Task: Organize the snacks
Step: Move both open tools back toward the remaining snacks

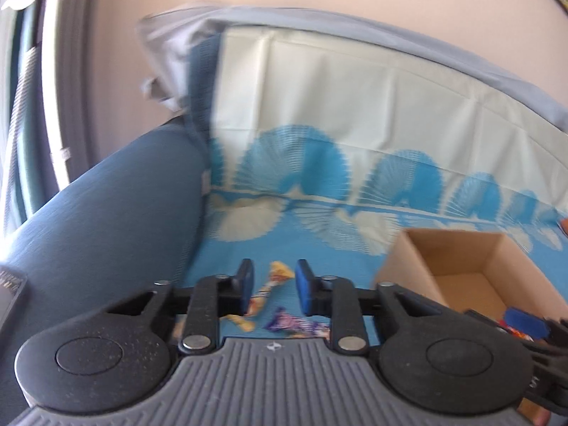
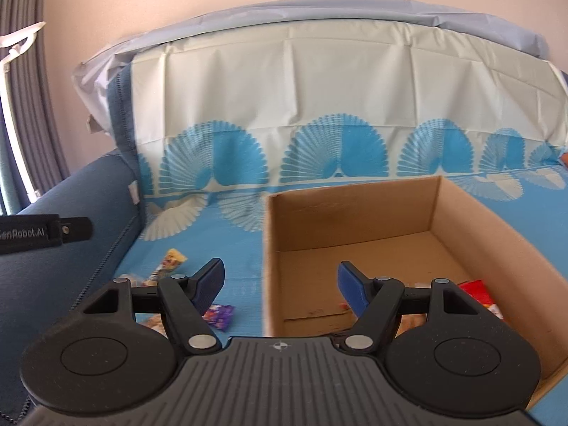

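Left wrist view: spread left tongs straddle an orange-wrapped candy lying between the pads, untouched.

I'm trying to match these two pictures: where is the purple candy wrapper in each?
Left wrist view: purple candy wrapper low centre, just under the hand-held gripper's pads.
Right wrist view: purple candy wrapper lower left, left of the box.
Shared landmark: open cardboard box.

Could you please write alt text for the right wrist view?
An open cardboard box sits on a blue patterned cloth, with the right tool open over its near wall. Wrapped snacks lie on the cloth left of the box.
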Motion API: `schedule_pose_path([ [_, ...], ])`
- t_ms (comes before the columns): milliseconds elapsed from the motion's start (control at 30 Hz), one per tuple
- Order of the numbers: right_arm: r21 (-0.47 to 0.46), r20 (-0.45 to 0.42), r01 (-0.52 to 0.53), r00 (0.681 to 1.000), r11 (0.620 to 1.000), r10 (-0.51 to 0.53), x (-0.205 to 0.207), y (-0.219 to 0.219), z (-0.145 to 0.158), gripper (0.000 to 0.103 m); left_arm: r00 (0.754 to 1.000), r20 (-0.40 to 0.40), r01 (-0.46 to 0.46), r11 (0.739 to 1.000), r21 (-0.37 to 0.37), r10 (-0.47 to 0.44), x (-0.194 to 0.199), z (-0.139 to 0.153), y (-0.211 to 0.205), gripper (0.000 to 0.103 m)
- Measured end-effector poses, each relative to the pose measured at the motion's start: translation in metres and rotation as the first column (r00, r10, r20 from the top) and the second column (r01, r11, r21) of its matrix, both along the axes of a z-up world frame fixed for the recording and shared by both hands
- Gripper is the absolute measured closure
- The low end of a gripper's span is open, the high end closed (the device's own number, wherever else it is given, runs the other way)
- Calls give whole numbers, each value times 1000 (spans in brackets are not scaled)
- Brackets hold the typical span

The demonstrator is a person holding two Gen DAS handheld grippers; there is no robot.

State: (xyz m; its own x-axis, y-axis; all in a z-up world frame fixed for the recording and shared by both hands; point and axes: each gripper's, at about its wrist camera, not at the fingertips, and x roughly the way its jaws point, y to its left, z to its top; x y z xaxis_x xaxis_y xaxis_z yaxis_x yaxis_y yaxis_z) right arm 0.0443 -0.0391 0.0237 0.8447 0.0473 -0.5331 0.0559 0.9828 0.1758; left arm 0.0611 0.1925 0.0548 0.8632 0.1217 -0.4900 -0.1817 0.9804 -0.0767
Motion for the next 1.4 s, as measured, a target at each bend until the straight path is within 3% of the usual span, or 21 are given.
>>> schedule_pose_path([
  [133,38,-1,-98,995,994,99,3,24,-3,61,995,-53,-87,996,-19,86,-2,-19,38,84],
  [233,44,-11,-156,988,987,157,6,42,-6,63,987,-113,-124,991,-57,117,2,-31,54,84],
  [333,51,-32,-208,977,977,210,11,57,-13,63,986,-116,-122,992,-38,117,6,-34,56,84],
  [400,54,-45,-234,971,971,236,14,65,-19,60,986,-127,-112,993,-38,107,10,-37,55,84],
  [467,24,-49,-265,963,964,266,15,74,-29,50,986,-133,-100,995,-18,97,15,-42,51,84],
  [700,-27,-92,-286,955,958,283,25,88,-63,39,983,-169,-71,997,30,75,38,-59,47,81],
  [800,-18,-116,-271,957,962,267,36,88,-72,28,977,-193,-81,996,36,87,48,-66,51,66],
  [900,3,-118,-290,950,957,288,48,90,-78,12,974,-206,-92,995,42,98,59,-71,54,63],
  [1067,17,-150,-311,939,950,310,70,103,-90,7,969,-234,-67,996,67,81,81,-82,52,58],
  [1400,13,-244,-323,917,946,316,101,114,-115,5,953,-298,-2,982,191,60,123,-113,31,26],
])
